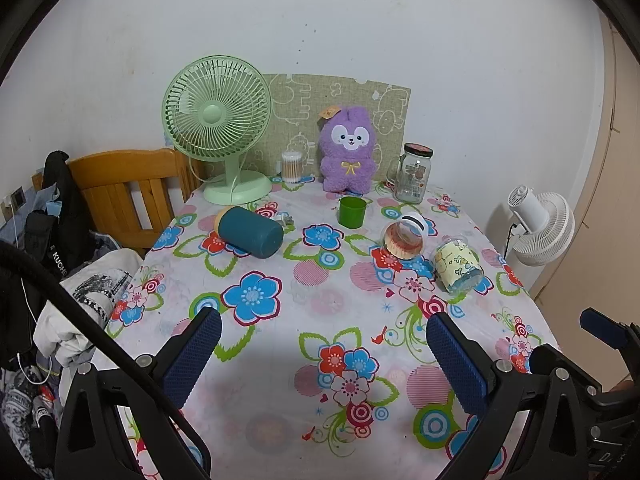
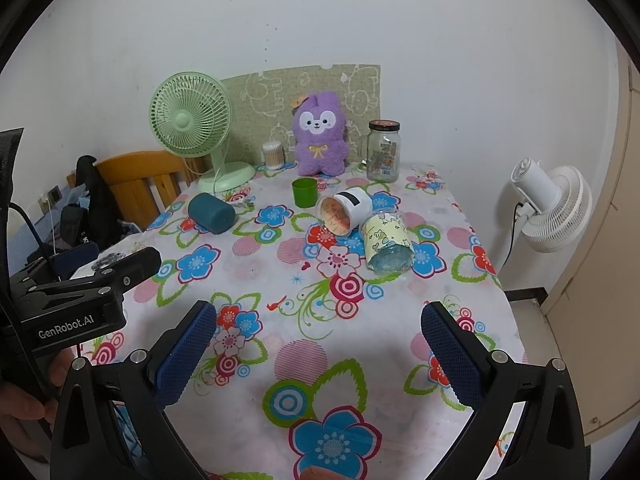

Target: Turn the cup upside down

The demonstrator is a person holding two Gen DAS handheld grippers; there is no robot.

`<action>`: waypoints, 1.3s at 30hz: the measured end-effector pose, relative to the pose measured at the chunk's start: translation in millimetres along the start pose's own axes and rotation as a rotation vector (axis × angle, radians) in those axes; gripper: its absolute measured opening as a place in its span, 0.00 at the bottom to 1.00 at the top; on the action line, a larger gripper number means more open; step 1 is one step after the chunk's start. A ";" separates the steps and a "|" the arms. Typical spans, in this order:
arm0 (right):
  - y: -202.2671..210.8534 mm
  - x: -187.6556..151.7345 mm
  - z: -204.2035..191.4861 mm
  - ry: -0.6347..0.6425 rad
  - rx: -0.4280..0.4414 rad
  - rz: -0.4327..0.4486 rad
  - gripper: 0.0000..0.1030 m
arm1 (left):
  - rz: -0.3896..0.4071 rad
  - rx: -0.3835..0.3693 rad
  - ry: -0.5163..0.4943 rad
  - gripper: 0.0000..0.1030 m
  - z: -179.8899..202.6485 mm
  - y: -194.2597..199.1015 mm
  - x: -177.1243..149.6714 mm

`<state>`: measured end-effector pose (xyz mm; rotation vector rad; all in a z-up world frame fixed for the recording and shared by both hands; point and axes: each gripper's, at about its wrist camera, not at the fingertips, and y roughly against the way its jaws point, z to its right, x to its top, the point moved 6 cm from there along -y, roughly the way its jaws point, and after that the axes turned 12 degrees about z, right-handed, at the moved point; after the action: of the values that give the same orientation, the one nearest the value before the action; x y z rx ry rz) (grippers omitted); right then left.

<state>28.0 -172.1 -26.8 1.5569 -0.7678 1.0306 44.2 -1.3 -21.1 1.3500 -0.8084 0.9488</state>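
Several cups rest on the flowered tablecloth [image 1: 280, 360]. A small green cup [image 1: 352, 211] [image 2: 304, 192] stands upright, mouth up, before the purple plush. On their sides lie a teal cup [image 1: 251, 232] [image 2: 211, 213] at the left, a white cup [image 1: 404, 236] [image 2: 345, 213] and a glass cup with a yellow cartoon print [image 1: 458, 267] [image 2: 387, 246] at the right. My left gripper [image 1: 324, 320] is open over the near part of the table, holding nothing. My right gripper [image 2: 319, 310] is open too, empty, well short of the cups.
Along the back wall stand a green desk fan [image 1: 216, 120], a cotton-swab pot [image 1: 291, 166], a purple plush rabbit [image 1: 348, 152] and a lidded glass jar [image 1: 412, 174]. A wooden chair [image 1: 128, 188] with clothes is left of the table. A white floor fan [image 2: 556, 208] stands at the right.
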 end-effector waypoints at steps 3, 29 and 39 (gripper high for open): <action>0.3 0.0 -0.5 0.002 0.000 -0.001 1.00 | 0.001 0.000 0.001 1.00 0.3 0.0 0.1; -1.8 0.0 3.7 -0.001 -0.016 -0.017 1.00 | -0.012 -0.011 -0.014 1.00 6.1 -1.9 -0.6; -18.1 -6.0 20.0 -0.028 -0.048 -0.046 1.00 | -0.055 -0.043 -0.052 1.00 17.1 -25.7 -7.1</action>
<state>45.9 -187.7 -40.9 1.5439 -0.7670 0.9525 65.5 -18.4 -37.2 1.3572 -0.8223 0.8519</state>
